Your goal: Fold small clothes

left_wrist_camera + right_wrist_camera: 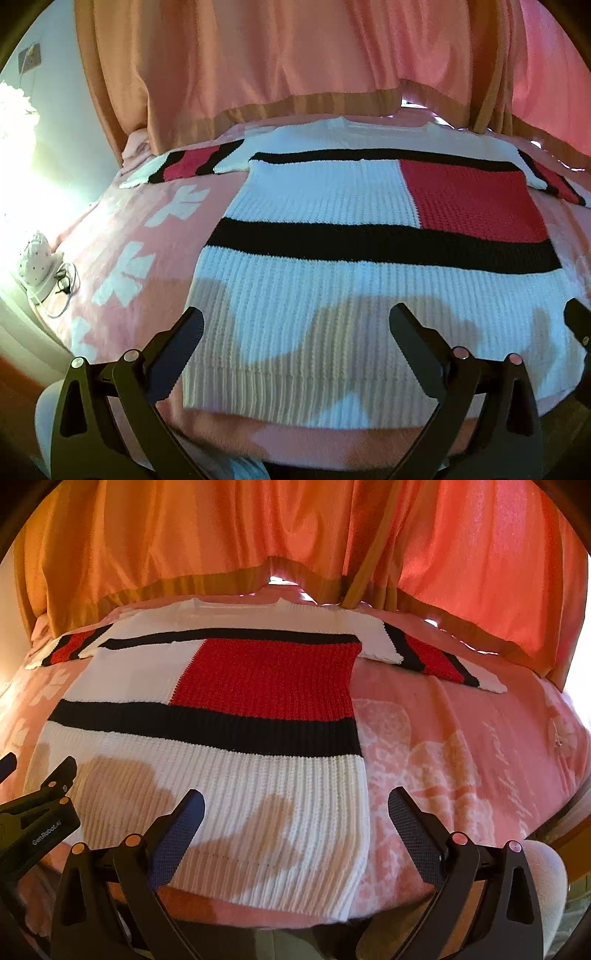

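A knitted sweater (pixel 332 206) in white with black bands and a red block lies flat on a pink bed blanket (pixel 147 229), sleeves spread out, hem nearest me. It also shows in the right wrist view (pixel 221 709). My left gripper (pixel 295 325) is open and empty, held above the hem near its left corner. My right gripper (pixel 295 805) is open and empty, above the hem's right corner. The left gripper's body (pixel 40 812) shows at the left edge of the right wrist view. The right gripper's tip (pixel 578 325) shows at the right edge of the left wrist view.
Orange-pink curtains (pixel 295 66) hang behind the bed's far edge. A small white object with a cable (pixel 40 266) sits at the bed's left side by a bright window. The blanket (pixel 461 757) stretches to the right of the sweater.
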Available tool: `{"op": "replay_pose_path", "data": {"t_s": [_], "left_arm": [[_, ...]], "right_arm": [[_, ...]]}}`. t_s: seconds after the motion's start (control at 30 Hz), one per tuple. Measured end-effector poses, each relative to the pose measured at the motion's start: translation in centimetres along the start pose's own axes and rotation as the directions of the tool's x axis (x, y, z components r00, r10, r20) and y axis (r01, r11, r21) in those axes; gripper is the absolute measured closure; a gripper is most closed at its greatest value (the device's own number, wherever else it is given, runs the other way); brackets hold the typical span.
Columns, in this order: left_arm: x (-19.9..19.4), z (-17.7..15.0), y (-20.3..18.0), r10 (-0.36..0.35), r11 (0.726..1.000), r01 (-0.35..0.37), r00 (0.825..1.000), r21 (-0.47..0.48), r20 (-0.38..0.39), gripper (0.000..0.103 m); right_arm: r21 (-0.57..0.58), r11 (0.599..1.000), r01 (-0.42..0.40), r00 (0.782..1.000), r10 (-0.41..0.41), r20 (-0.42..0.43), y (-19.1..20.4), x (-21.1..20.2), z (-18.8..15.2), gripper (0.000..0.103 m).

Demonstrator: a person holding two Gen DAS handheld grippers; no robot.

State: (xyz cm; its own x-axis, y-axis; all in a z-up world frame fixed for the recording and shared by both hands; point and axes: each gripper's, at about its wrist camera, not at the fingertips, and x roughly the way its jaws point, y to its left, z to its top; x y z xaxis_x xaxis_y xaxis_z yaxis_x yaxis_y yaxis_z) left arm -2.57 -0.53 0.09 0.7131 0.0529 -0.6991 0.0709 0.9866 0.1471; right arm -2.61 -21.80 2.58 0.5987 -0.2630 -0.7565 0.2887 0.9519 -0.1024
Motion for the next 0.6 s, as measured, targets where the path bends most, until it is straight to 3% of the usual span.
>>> {"op": "replay_pose_path", "data": {"t_s": [0.6], "left_arm": [[-3.8, 1.3, -1.3, -0.008, 1.0, 0.008, 0.996, 0.005, -0.085, 0.005]], "right_arm": [[0.04, 0.999, -0.021, 1.0, 0.02, 0.012, -2.3, -3.0, 0.7, 0.005]]}}
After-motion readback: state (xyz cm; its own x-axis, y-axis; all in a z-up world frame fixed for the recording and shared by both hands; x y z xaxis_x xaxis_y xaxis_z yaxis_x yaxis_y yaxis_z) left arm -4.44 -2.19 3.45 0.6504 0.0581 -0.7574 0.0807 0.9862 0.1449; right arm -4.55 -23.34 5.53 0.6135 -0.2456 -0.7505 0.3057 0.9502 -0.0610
